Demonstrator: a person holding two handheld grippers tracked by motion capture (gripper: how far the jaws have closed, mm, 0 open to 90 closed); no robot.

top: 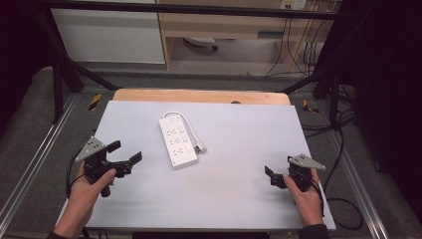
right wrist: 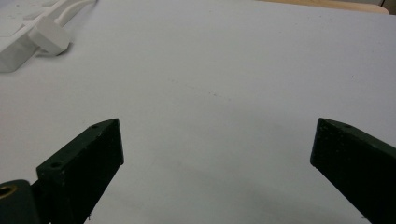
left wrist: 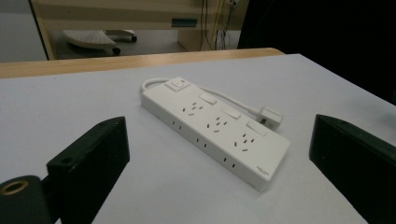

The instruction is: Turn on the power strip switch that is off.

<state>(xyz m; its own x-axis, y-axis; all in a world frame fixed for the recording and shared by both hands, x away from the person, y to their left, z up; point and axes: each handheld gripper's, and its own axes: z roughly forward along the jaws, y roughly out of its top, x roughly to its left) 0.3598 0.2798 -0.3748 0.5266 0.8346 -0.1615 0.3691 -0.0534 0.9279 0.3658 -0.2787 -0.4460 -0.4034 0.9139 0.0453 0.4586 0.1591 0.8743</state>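
Both forearms enter from the near edge of the tabletop [top: 224, 199]. Left hand [top: 92, 181] sits at the near left corner, wrapped around the handle of the left gripper [top: 127, 152], which points toward the middle of the table; its jaws are spread wide with nothing between them, hovering over bare surface. Right hand [top: 303, 191] sits near the near right corner, holding the right gripper [top: 272, 178], which points leftward; in the right gripper view its jaws are also spread wide and empty above bare grey surface. White power strip [top: 177, 140] lies flat left of the tabletop's centre, well apart from both grippers and nearer the left one, long axis running near to far. Its cord [top: 186, 124] loops from the far end down the right side, ending in a white plug [top: 200, 148] just beside the strip. Light wooden edge [top: 199, 95] shows beyond the grey top's far edge.
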